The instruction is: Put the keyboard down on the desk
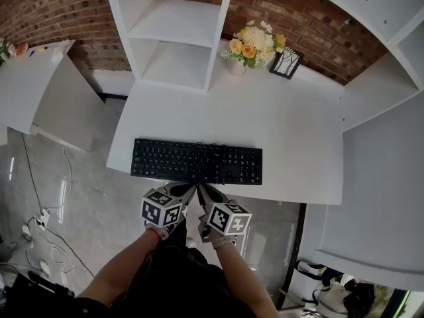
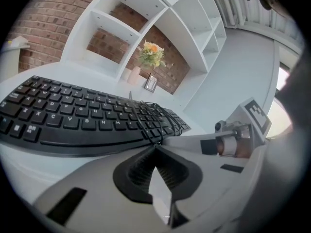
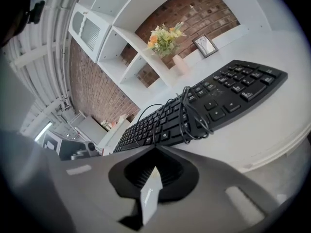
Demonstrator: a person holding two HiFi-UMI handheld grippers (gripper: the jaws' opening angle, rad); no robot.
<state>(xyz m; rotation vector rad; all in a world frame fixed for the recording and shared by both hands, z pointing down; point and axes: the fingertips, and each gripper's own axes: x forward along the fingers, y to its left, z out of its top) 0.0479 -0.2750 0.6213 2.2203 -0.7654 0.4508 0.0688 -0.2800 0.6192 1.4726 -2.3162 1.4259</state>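
Black plastic fills the space just ahead of both your tools: the keyboard (image 1: pixel 196 161) lies flat on the white desk (image 1: pixel 285 121), close to the desk's near edge, with its long side running across in front of the two sets of tips.

Your left gripper (image 1: pixel 190 192) has its jaws pressed together with nothing between them. Its tips sit at the keyboard's near edge, around the middle of its length. Your right gripper (image 1: pixel 203 192) is closed the same way and carries nothing. Its tips are right beside the left one's, so the two tools make a V aimed at the keyboard. Whether either tip actually touches the keyboard, you cannot tell from these views.

A thin black cable (image 3: pixel 187 113) is looped around the keyboard straight ahead of the right gripper's tips, between the main keys and the number block.

Past the keyboard, at the far side of the desk and a little to the right of both grippers, stands a vase of yellow and white flowers (image 1: pixel 255 43). A small framed picture (image 1: pixel 286 63) leans just to its right. Ahead and to the left rises a white open shelf unit (image 1: pixel 175 38) against a brick wall (image 1: pixel 59 8).
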